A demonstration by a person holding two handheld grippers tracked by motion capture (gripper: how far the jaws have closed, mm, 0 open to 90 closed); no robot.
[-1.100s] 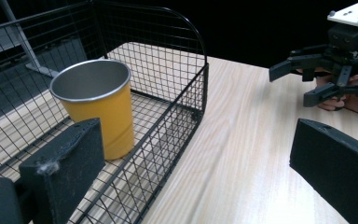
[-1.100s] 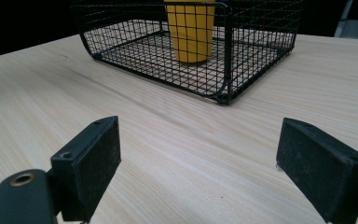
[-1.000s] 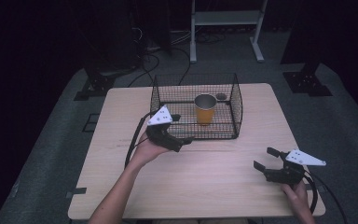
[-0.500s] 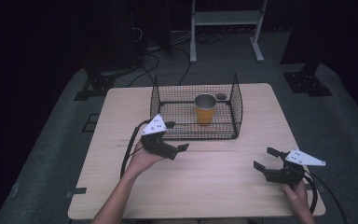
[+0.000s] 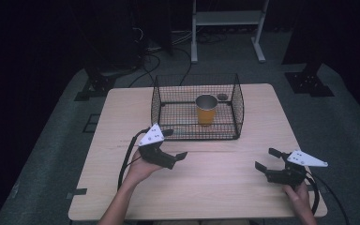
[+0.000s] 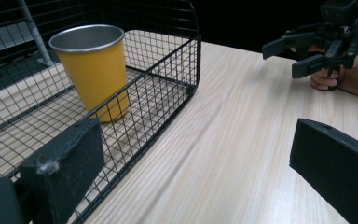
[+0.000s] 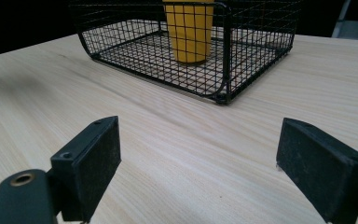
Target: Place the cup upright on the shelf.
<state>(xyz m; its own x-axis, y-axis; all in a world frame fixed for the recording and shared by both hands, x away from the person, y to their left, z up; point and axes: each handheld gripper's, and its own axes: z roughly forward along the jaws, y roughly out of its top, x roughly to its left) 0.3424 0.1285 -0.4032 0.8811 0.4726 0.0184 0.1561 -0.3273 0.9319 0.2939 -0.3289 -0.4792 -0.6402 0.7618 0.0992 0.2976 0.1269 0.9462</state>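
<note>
Both my grippers, left gripper (image 5: 174, 146) and right gripper (image 5: 267, 159), gape empty; reaching in carelessly, I might snag the basket (image 5: 238, 101) wire or topple the cup (image 5: 206, 109).

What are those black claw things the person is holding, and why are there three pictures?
They are grippers: hand tools with two black jaws that pinch things, like big tweezers. A person holds one in each hand.

One picture comes from a camera up high, looking down on the wooden table. There you see the left gripper and the right gripper. The other two pictures come from small cameras riding on each gripper, looking out between its jaws.

On the table stands a black wire basket with a yellow cup upright inside it. Both grippers are open and hold nothing.
</note>
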